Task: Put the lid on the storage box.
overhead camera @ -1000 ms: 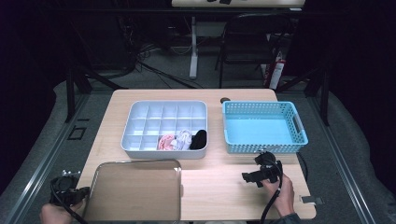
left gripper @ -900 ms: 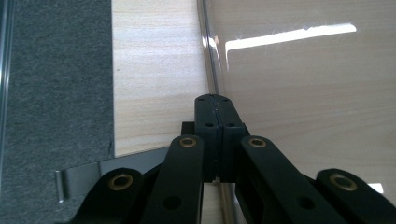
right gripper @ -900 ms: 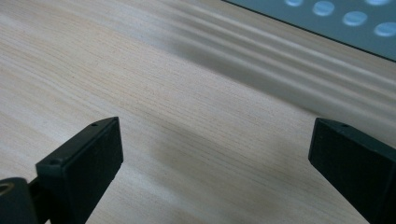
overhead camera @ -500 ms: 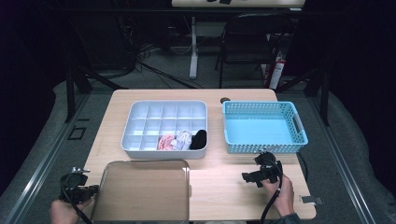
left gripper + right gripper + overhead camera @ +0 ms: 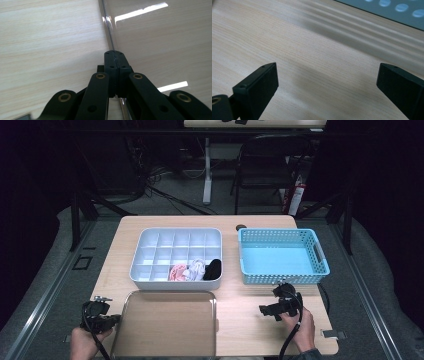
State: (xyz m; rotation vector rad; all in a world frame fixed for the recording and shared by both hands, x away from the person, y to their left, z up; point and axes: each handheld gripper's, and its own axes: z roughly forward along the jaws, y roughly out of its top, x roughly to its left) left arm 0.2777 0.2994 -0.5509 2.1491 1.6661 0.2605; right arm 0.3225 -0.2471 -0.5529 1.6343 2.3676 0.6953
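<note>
sliding the clear lid by its edge

the left gripper (image 5: 115,56) is clamped shut on the left rim of the clear lid (image 5: 165,322), which lies flat on the table (image 5: 250,320) just beside that hand, at the near edge. to move it well, keep the pinch firm on the thin rim and the lid level, since a one-sided hold lets the far side sag or swing. beyond the lid, ahead of the gripper, stands the white divided box (image 5: 176,256), its likely seat, with rolled cloth pieces (image 5: 195,269) in the near-right cells. farther right, the right gripper (image 5: 272,309) rests with jaws wide apart and nothing between them, in front of the blue basket (image 5: 282,256); it could steady the lid's free side.
</note>
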